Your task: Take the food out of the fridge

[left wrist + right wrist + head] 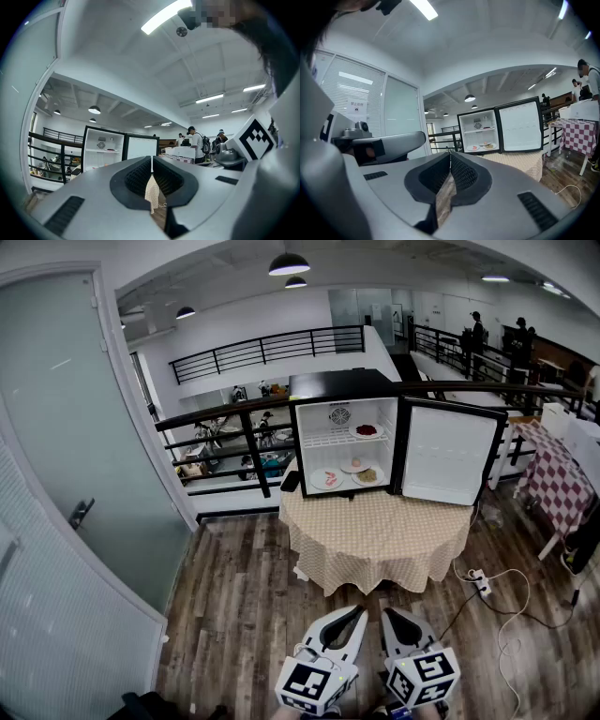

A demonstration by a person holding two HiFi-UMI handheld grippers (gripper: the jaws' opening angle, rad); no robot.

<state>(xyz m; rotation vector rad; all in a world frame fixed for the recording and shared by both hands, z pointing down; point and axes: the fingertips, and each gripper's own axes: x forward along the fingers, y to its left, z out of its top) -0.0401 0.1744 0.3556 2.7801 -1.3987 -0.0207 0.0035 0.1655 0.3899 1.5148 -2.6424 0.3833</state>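
The task looks barely begun. The fridge (342, 383) stands at the far side of the round worktop (375, 540) with its door (446, 454) swung wide to the right, so the opening is done. All the food I can see is inside. A plate of red food (366, 430) sits on the upper shelf (328, 440), and three plates (354, 466) lie close together on the fridge bottom. No plate stands on the worktop in front.

Both tongs are near, low in the head view and well apart from the fridge. The left tongs (360, 612) are closed with nothing between them. The right tongs (385, 612) are closed and empty too. By my reckoning everything is left to do: approach, open, and lift out each plate.

The fridge is a small black box with a smooth white lining and a thin white wire shelf. The plates are round, shallow and pale. A beige, finely checked cloth (328, 568) drapes the worktop in soft folds. The floor (234, 596) is wood plank. The tongs are grey moulded shells tapering to points, with ribbed black pads (139, 177).
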